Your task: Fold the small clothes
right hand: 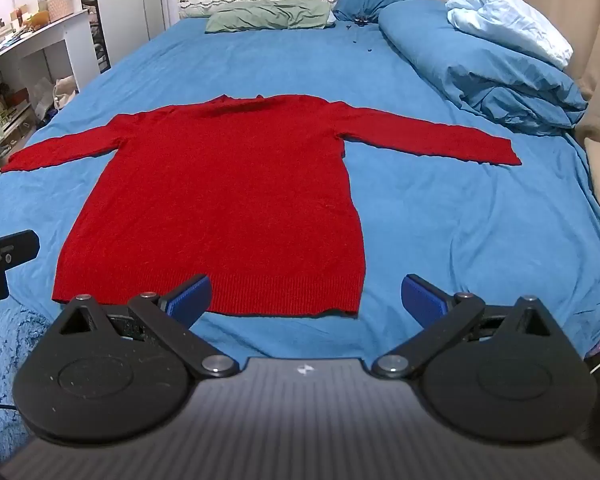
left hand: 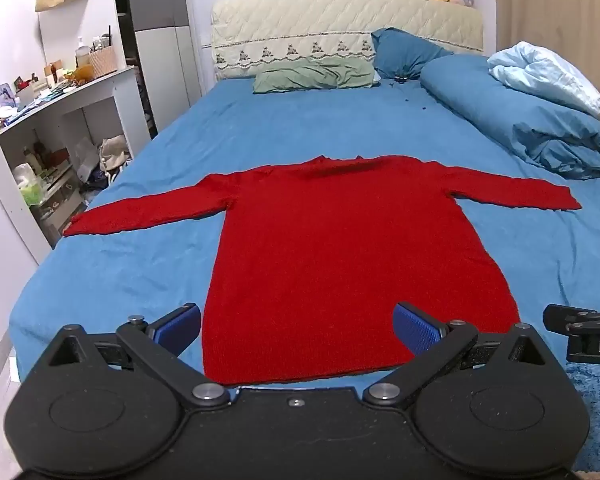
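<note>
Red sweater (left hand: 340, 248) lies flat on bed (left hand: 140, 264); left gripper (left hand: 296, 330) and right gripper (right hand: 306, 300) hover near its hem, jaws wide, empty.

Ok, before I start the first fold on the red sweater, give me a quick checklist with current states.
1. Red sweater lies flat, front smooth: ok.
2. Both sleeves spread out, left sleeve and right sleeve uncrossed: ok.
3. Left hand-held gripper open, nothing between its pads: ok.
4. Right hand-held gripper open, empty: ok.
5. Blue bed sheet around the sweater free of clutter: ok.
6. Hem straight, not tucked under: ok at the visible edge; the left corner is hidden behind a finger, cannot tell.
</note>
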The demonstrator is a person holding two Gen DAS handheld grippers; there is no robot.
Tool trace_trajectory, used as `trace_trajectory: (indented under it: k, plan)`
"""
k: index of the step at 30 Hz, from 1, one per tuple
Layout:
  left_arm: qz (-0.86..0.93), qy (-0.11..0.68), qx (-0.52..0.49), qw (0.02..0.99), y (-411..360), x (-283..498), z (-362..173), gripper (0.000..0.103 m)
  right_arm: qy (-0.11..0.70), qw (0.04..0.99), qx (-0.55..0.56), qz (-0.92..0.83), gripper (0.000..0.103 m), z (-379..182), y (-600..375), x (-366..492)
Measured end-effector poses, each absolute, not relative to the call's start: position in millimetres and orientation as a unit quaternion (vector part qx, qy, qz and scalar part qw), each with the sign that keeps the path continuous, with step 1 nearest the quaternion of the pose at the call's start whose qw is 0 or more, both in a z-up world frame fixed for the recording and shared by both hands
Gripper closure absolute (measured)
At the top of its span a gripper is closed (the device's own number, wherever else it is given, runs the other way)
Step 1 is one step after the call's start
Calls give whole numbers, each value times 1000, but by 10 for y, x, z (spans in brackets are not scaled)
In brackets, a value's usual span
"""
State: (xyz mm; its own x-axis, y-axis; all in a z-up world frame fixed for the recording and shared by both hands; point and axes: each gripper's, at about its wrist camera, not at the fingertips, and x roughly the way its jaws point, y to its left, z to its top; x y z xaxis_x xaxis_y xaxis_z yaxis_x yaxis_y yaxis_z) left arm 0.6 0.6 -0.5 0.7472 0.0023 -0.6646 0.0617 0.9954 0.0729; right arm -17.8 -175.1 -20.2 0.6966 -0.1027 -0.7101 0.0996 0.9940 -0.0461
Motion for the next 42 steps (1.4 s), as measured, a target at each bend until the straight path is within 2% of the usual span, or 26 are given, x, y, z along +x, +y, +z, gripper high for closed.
trace_trajectory:
  k: [8,42]
  plan:
    - [-10,336,59,940,-61,-70,-14,0,386,921,-2,-54,0,-201,-1727,-203]
    - [-18,342,50,938,-19,-64,21,0,387,921,8,-48,0,-193,-1744,-240]
